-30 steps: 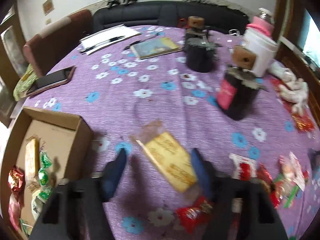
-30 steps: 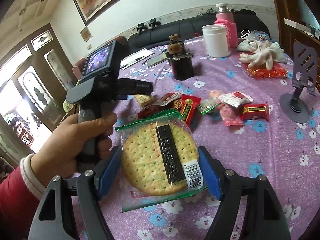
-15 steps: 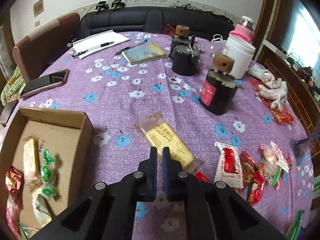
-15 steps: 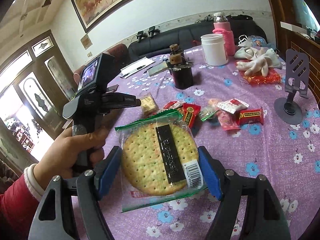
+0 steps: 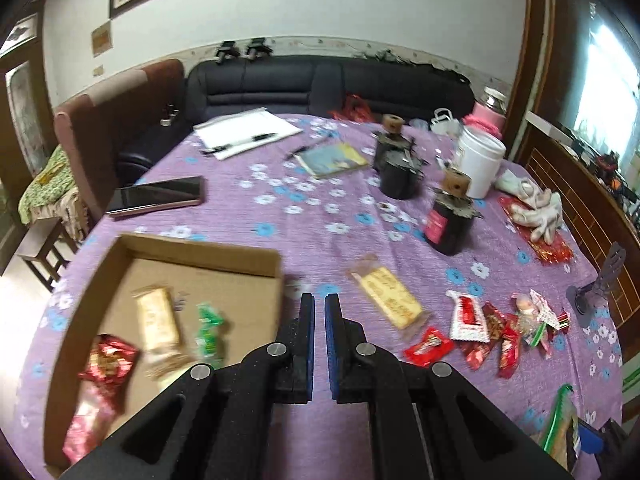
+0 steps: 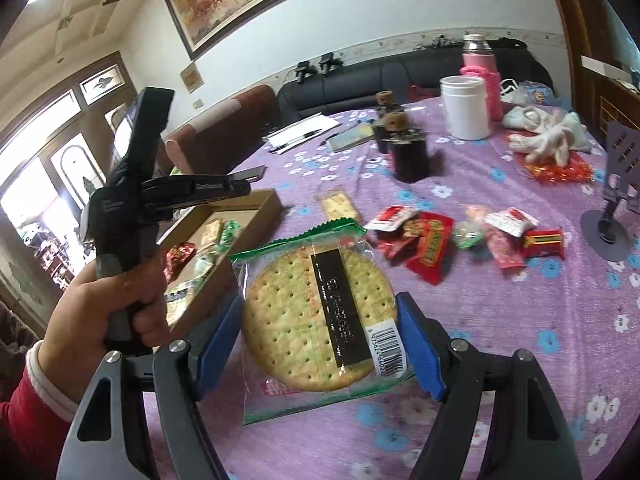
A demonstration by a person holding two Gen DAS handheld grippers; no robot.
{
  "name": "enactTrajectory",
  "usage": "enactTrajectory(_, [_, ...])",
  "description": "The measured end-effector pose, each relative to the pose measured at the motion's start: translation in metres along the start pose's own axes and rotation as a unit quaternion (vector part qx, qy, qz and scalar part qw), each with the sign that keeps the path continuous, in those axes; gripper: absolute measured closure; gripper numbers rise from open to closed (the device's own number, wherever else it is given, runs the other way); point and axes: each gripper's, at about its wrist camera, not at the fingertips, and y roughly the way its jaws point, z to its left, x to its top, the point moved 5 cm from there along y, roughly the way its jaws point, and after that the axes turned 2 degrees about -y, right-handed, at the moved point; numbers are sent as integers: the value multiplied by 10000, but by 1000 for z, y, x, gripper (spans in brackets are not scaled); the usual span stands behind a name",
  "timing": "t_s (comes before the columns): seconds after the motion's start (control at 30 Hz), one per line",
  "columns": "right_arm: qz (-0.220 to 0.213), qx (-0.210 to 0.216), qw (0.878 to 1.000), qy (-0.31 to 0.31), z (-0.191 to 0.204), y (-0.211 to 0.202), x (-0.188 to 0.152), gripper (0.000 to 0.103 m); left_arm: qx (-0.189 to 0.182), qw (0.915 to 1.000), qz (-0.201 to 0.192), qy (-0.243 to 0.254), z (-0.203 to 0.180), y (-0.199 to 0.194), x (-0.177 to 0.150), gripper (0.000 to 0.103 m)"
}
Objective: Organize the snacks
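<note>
My right gripper (image 6: 320,312) is shut on a round cracker in a clear green-edged packet (image 6: 316,312), held above the purple tablecloth. My left gripper (image 5: 319,308) is shut and empty, raised above the right wall of the cardboard box (image 5: 200,252); from the right wrist view it hangs over the box (image 6: 256,204). The box holds several snacks, among them a yellow bar (image 5: 156,320) and a red wrapper (image 5: 108,364). A yellow wafer packet (image 5: 390,300) lies on the cloth right of the box. Several red snack packets (image 5: 492,328) lie further right.
Two dark jars with cork tops (image 5: 450,220) and a white tub (image 5: 480,164) stand behind the snacks. A phone (image 5: 156,196), papers with pens (image 5: 248,132) and a booklet (image 5: 332,156) lie at the back. A phone stand (image 6: 616,208) and white gloves (image 6: 548,136) are at the right.
My left gripper shut empty over the yellow wafer packet, then rose and swung left toward the box. The wafer packet stays on the cloth. My right gripper keeps holding the cracker packet.
</note>
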Motion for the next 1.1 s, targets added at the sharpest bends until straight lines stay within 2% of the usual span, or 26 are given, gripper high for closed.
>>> enactTrajectory(0.43, [128, 514, 9979, -361, 71, 40, 14, 27, 447, 9982, -22, -395, 95, -19, -15, 98])
enactTrajectory(0.67, [274, 782, 9944, -657, 119, 88, 31, 27, 648, 9961, 131, -580, 153, -15, -20, 98])
enactTrajectory(0.97, [543, 836, 9905, -949, 160, 156, 47, 27, 643, 9957, 342, -576, 179, -2, -32, 98])
enactTrajectory(1.1, [564, 849, 9898, -996, 165, 165, 48, 27, 669, 9955, 328, -588, 186, -1, -35, 98])
